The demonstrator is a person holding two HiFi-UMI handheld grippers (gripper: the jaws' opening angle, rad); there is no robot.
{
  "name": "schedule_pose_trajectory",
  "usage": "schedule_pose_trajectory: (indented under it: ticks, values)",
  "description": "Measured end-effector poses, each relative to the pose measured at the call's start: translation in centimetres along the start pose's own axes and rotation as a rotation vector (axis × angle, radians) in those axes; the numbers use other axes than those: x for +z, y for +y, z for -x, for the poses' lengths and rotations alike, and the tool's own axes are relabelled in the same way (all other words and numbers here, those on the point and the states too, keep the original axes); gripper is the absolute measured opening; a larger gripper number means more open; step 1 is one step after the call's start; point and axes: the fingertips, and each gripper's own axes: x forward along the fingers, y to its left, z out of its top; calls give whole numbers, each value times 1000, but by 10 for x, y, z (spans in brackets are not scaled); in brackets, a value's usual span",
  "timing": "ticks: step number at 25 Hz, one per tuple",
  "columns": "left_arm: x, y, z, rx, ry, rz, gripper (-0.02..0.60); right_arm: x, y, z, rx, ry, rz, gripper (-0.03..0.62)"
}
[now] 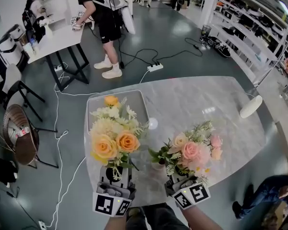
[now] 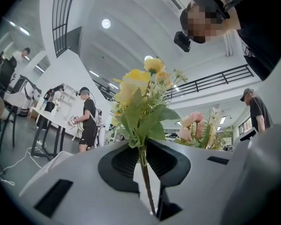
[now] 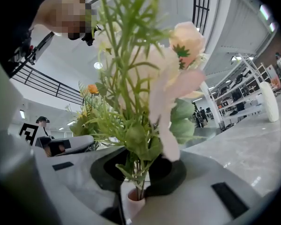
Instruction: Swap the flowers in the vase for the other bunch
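Nearest up, the left gripper [image 2: 143, 159] has its jaws pinched on the thin stems of the yellow bunch [image 1: 113, 133], holding it upright. The right gripper [image 3: 139, 172] is clamped low on the pink bunch [image 1: 192, 150], whose stems run down into the mouth of the little vase [image 3: 133, 201] on the surface [image 1: 221, 109]. Both bunches look fake: light, wiry stems and floppy, top-heavy heads, so it's best to grab low on the stems, never the blooms. The vase looks tippy, and a sideways tug could topple it.
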Motion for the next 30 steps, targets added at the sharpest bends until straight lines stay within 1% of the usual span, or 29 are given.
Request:
schedule_pose_trajectory:
  ticks: [7, 16, 20, 24, 30]
  values:
    - [2, -1, -5, 23, -1, 12, 58, -3, -5, -7, 15, 22, -19, 72]
    - [-6, 3, -4, 24, 15, 27, 58, -17, 8, -11, 25, 43, 6, 74]
    - [-8, 5, -3, 22, 20, 34, 58, -14, 14, -17, 40, 37, 23, 74]
    - [-9, 5, -3, 25, 23, 41, 58, -12, 13, -14, 37, 38, 30, 74]
    - [-10, 5, -2, 20, 26, 53, 58, -13, 18, -9, 51, 55, 45, 104]
